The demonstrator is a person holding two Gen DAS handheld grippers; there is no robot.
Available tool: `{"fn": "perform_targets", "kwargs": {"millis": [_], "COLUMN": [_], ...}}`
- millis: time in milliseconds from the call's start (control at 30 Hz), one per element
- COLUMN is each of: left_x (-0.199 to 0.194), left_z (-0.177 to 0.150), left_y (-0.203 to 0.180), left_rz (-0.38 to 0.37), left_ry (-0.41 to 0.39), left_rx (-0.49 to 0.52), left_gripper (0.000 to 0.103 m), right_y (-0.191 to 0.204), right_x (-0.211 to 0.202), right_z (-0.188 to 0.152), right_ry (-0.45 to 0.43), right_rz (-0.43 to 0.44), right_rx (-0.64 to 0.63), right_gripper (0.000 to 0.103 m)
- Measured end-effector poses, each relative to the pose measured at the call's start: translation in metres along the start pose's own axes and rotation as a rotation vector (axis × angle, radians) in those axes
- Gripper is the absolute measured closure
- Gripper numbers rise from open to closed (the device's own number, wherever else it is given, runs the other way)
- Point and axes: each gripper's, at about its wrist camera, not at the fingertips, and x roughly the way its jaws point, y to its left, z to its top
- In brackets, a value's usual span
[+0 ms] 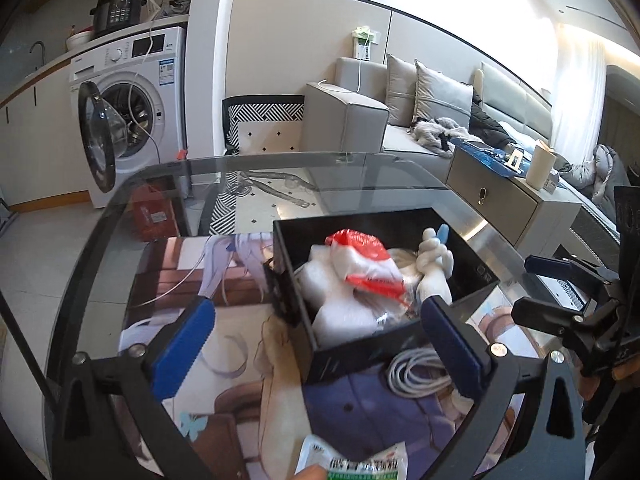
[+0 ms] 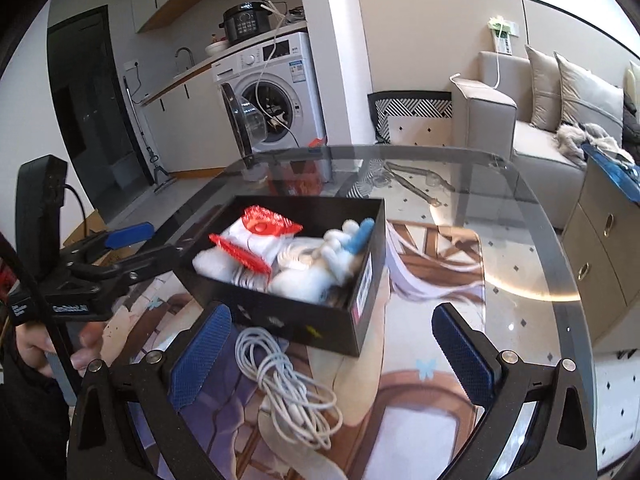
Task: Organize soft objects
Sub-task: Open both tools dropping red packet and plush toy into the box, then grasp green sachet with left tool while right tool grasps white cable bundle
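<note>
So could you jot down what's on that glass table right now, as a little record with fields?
surface: round glass table with a printed mat on it
container: open black box on the mat
in the box: red-and-white plastic packets, a white and blue plush toy
outside the box: coiled white cable on the mat, just in front
left gripper: open, holding nothing
right gripper: open, cable lies between its fingers, not pinched

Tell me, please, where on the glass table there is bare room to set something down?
Free: the printed mat right of the black box, and the bare glass table beyond the mat's right edge, toward the cabinet. Crowded: the box is full, and the white cable coil lies just in front of it.
</note>
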Motion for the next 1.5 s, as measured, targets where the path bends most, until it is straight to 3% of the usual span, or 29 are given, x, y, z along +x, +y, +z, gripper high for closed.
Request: {"fn": "perform_targets", "kwargs": {"millis": [333, 1267, 1500], "left_x": [-0.011, -0.012, -0.008], "left_z": [-0.024, -0.084, -0.094], "left_y": [-0.004, -0.015, -0.018], "left_rz": [0.005, -0.013, -0.013], "left_ry": [0.041, 0.181, 0.228], "left_rx": [0.025, 0.047, 0.073], "left_gripper": [0.000, 0.000, 0.000], "right_y": [0.010, 0.010, 0.010], "right_x": [0.008, 0.033, 0.044], "right_z": [-0.022, -0.043, -0.051], "right_ry": [0.066, 0.183, 0.228], "right_rz": [0.014, 0.027, -0.018], "right_rx": [-0.005, -0.062, -0.086], "right_gripper": [0.001, 0.001, 0.001]}}
